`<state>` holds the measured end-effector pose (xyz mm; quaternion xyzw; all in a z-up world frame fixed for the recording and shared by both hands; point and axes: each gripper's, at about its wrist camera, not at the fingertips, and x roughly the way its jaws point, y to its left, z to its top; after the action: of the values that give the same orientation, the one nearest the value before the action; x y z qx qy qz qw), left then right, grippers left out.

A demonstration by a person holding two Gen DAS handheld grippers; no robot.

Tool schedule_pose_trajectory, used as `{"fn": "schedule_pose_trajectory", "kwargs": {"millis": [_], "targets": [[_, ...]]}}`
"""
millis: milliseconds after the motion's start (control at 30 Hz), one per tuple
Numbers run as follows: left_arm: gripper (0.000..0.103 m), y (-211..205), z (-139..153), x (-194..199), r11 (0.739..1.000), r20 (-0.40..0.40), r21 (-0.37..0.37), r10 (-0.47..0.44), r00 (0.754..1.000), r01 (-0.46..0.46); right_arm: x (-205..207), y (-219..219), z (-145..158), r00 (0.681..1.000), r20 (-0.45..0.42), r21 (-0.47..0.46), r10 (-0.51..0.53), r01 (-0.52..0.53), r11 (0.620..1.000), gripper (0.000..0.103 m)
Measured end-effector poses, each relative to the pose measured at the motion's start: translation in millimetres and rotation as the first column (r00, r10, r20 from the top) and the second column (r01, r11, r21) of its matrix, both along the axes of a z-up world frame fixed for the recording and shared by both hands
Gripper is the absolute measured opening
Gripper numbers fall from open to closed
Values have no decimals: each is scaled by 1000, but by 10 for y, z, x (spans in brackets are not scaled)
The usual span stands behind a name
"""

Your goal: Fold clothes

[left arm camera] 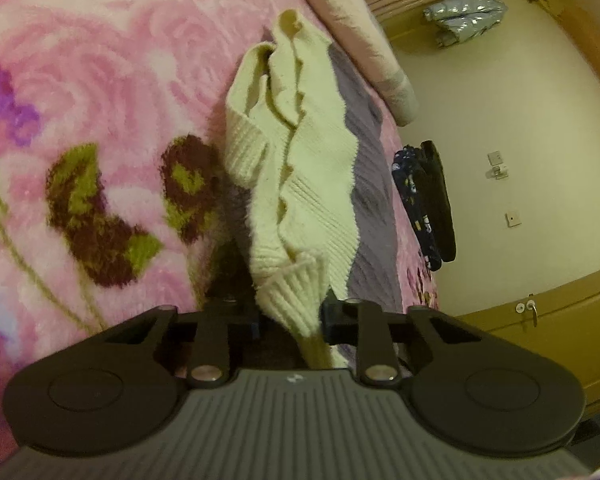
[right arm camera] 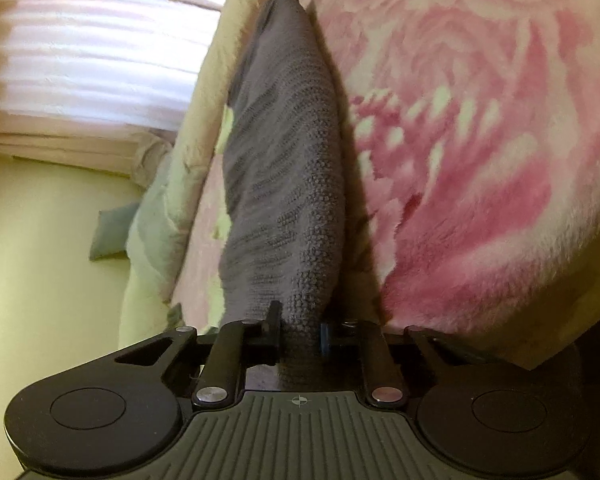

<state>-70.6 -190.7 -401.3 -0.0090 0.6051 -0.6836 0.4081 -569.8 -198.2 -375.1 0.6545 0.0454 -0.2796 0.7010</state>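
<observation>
A knitted garment lies on a pink floral blanket point(left arm camera: 100, 80). In the left wrist view its cream ribbed part point(left arm camera: 296, 152) runs away from me, bunched into folds, with a grey-purple knit part point(left arm camera: 368, 184) beside it on the right. My left gripper point(left arm camera: 290, 316) is shut on the cream ribbed edge at the near end. In the right wrist view the grey-purple knit point(right arm camera: 284, 160) stretches away in a raised ridge over the blanket point(right arm camera: 480, 120). My right gripper point(right arm camera: 300, 328) is shut on the near end of this grey knit.
A beige pillow point(left arm camera: 364, 40) lies along the bed's far edge. Dark folded clothing point(left arm camera: 424, 204) hangs over the bed's edge on the right. A silver bag point(left arm camera: 464, 16) lies on the cream floor point(left arm camera: 500, 100). A pink curtain point(right arm camera: 100, 48) and a grey cushion point(right arm camera: 112, 232) show at left.
</observation>
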Motion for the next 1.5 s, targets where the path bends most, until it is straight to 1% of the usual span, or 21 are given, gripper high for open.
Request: {"fn": "schedule_pose_trajectory", "kwargs": {"millis": [33, 100, 200, 267, 367, 500, 600, 667, 767, 833, 900, 967, 1033, 1133, 1233, 1300, 1333, 1367, 1400, 1433, 1500], "targets": [[16, 39, 19, 8, 1000, -3, -14, 7, 1000, -7, -23, 21, 33, 1000, 5, -11, -8, 8, 1000, 12], [15, 117, 64, 22, 999, -18, -36, 27, 999, -27, -46, 90, 107, 1000, 20, -38, -18, 19, 999, 11], [15, 241, 163, 14, 997, -17, -64, 36, 999, -37, -52, 205, 258, 1000, 12, -77, -7, 8, 997, 11], [15, 372, 235, 9, 996, -19, -83, 34, 999, -35, -73, 315, 360, 1000, 15, -95, 3, -2, 995, 11], [15, 695, 305, 7, 995, -39, -99, 30, 999, -34, -158, 554, 442, 999, 36, -95, 16, -12, 995, 11], [14, 1340, 315, 28, 995, -62, -86, 40, 997, -46, -335, 1088, 515, 998, 44, -85, 55, -51, 995, 11], [14, 1794, 286, 35, 995, -98, -71, 60, 993, -67, -408, 1444, 530, 995, 49, -60, 86, -83, 995, 11], [14, 1998, 252, 30, 995, -131, -54, 79, 988, -86, -495, 1641, 521, 993, 59, -34, 98, -96, 995, 11], [14, 2061, 283, 11, 994, -137, -53, 84, 987, -92, -571, 1738, 542, 993, 59, -19, 101, -100, 995, 11], [15, 2002, 347, 22, 994, -145, -65, 82, 986, -93, -591, 1714, 583, 993, 66, -13, 99, -98, 995, 11], [15, 1891, 476, 38, 992, -164, -88, 77, 983, -93, -593, 1652, 658, 991, 88, -9, 102, -102, 995, 11], [16, 1746, 614, 51, 990, -183, -107, 68, 981, -89, -609, 1541, 733, 986, 136, 18, 97, -100, 995, 13], [16, 1531, 728, 74, 990, -213, -112, 55, 976, -80, -626, 1373, 805, 978, 191, 46, 86, -97, 994, 15], [17, 1129, 868, 105, 992, -251, -105, 41, 967, -69, -643, 1069, 905, 961, 270, 85, 61, -87, 993, 16], [19, 661, 954, 84, 993, -287, -86, 52, 957, -80, -603, 687, 949, 938, 346, 140, -13, -38, 989, 16], [22, 306, 926, 86, 994, -311, -45, 84, 947, -103, -555, 393, 912, 918, 388, 189, -81, 6, 982, 15], [23, 133, 867, 84, 994, -326, -18, 99, 940, -111, -529, 257, 875, 912, 393, 220, -121, 34, 975, 15], [24, -41, 806, 81, 993, -341, 10, 116, 933, -120, -489, 112, 819, 907, 386, 256, -166, 67, 964, 15], [26, -222, 713, 85, 989, -355, 55, 146, 924, -135, -449, -34, 763, 901, 378, 292, -211, 100, 951, 15], [29, -393, 601, 94, 983, -371, 107, 178, 911, -149, -409, -177, 704, 895, 367, 327, -254, 132, 936, 15], [30, -613, 405, 145, 967, -389, 187, 234, 891, -172, -337, -433, 527, 888, 326, 390, -325, 187, 902, 15]]}}
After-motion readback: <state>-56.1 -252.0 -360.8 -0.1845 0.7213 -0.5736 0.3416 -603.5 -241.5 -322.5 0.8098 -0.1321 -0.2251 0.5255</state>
